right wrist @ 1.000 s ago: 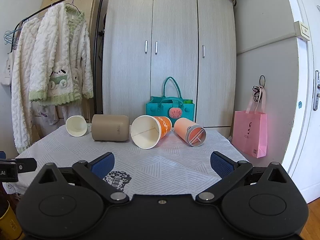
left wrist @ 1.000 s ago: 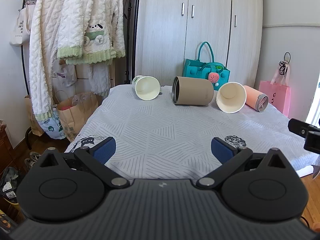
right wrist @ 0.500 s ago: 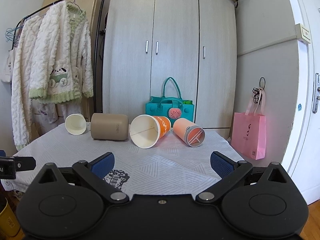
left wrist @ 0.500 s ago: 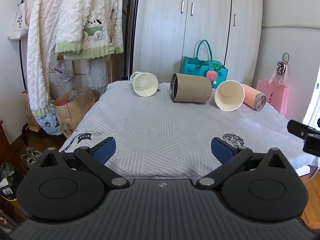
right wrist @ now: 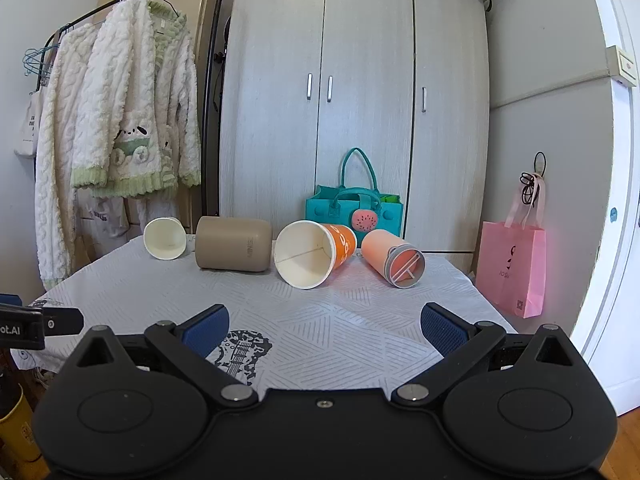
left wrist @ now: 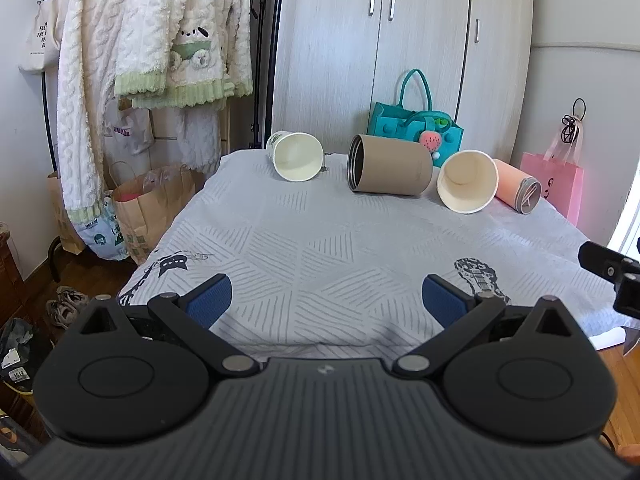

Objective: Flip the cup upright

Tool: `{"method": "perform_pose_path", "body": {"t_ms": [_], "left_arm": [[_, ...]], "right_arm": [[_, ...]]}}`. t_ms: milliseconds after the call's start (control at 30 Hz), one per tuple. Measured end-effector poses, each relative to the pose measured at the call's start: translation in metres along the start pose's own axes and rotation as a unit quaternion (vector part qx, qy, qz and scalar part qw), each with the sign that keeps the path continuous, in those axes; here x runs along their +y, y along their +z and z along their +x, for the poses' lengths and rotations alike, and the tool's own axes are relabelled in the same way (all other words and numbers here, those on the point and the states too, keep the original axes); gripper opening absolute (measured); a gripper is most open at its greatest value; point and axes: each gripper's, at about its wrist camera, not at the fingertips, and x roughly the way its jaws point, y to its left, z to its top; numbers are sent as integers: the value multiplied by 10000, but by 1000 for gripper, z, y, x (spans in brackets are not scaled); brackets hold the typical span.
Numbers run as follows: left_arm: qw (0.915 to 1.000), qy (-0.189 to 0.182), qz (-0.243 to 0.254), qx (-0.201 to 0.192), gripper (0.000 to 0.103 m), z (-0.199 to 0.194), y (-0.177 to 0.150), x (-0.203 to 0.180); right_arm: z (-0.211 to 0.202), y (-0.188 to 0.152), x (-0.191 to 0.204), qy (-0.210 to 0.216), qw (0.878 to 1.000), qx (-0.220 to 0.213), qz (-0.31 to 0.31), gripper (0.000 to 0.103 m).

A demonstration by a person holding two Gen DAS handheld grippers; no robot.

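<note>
While both claws hang wide and hold nothing over the near edge of the surface (right wrist: 360, 312), I read the far row of cups against the tan cylinder cup (right wrist: 233, 243), which lies on its side near the middle of that row. Left of it, well off the surface, white fleece robes (right wrist: 120, 152) hang from a rack, and a brown paper bag (left wrist: 154, 204) stands on the floor beneath them. Just left of the tan cylinder lies a small white paper cup (right wrist: 165, 238), tipped over with its mouth toward me. Directly right of the cylinder, touching or nearly so, lies the orange paper cup (right wrist: 314, 252), also on its side, mouth toward me. Further right lies a peach tumbler (right wrist: 394, 258) with its lidded end facing me. Behind these two, past the cylinder's right end, stands a teal tote (right wrist: 352, 210) before the wardrobe (right wrist: 360, 100); a pink bag (right wrist: 514, 272) sits furthest right. Between my left claw (left wrist: 326, 300), my right claw (right wrist: 324, 326) and the row lies only patterned cloth.
</note>
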Motion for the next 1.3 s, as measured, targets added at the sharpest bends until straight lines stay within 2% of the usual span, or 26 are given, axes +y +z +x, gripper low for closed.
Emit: {"method": "perform_pose_path", "body": {"t_ms": [300, 467, 600, 700, 833, 1000, 1100, 1300], "left_arm": [[9999, -40, -33, 100, 103, 4, 1, 1], [9996, -204, -40, 202, 103, 8, 15, 2], [9993, -213, -102, 286, 103, 23, 29, 4], [9982, -361, -283, 389, 103, 36, 38, 9], [9940, -549, -699, 633, 103, 59, 55, 13], [9790, -1028, -1445, 1006, 103, 87, 74, 18], [9752, -1008, -1630, 1104, 103, 102, 84, 14], [9710, -1023, -1872, 1079, 103, 124, 96, 11]], "right_arm": [[2, -1, -1, 58, 9998, -139, -101, 103], [-4, 18, -9, 717, 9954, -473, -424, 103], [15, 50, -23, 1135, 9916, -135, -611, 103], [30, 67, -31, 1650, 9834, 145, -746, 103], [53, 90, -19, 2250, 9610, 320, -1574, 103], [87, 118, 1, 2741, 9176, 631, -2807, 103], [101, 132, 11, 2873, 8900, 643, -3483, 103], [140, 146, 39, 3151, 8473, 724, -4215, 103]]}}
